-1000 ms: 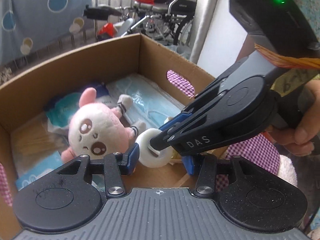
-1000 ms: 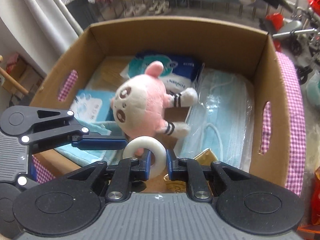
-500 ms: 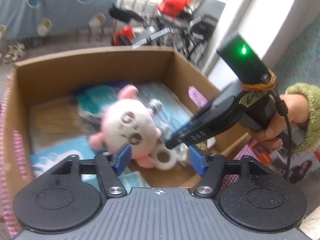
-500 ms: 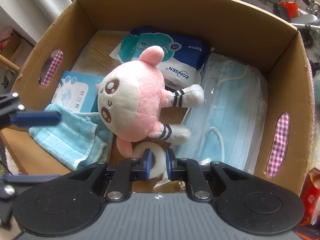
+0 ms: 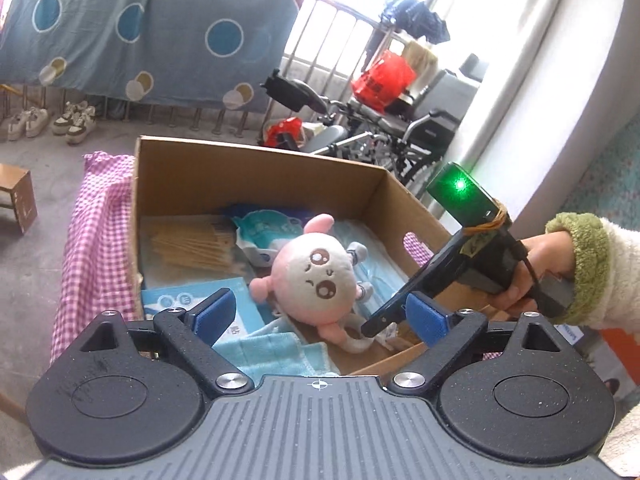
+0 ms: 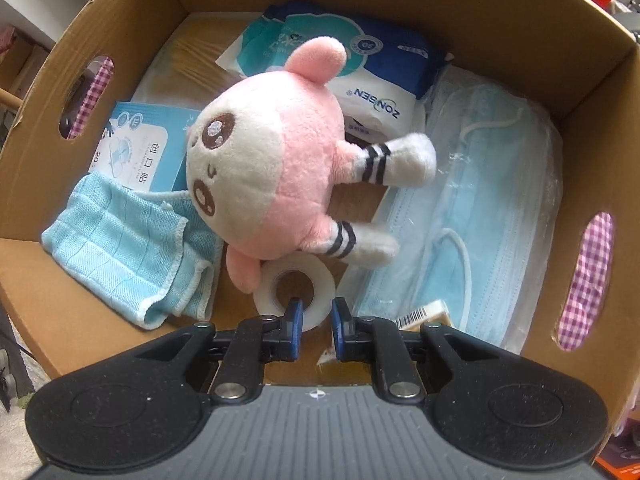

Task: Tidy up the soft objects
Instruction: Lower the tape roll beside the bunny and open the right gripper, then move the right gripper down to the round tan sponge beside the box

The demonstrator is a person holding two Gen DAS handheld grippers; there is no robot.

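The right gripper (image 6: 314, 314) points down into the brown cardboard box (image 6: 472, 4), jaws clamped on the wall of the white tape roll (image 6: 295, 289), which sits on the box floor. The left gripper (image 5: 320, 312) hovers at the near rim, jaws opening with nothing between them. Beyond the roll lie the pink-and-white plush toy (image 6: 264, 176), the folded light-blue cloth (image 6: 120, 248) and blue face masks (image 6: 496, 200).
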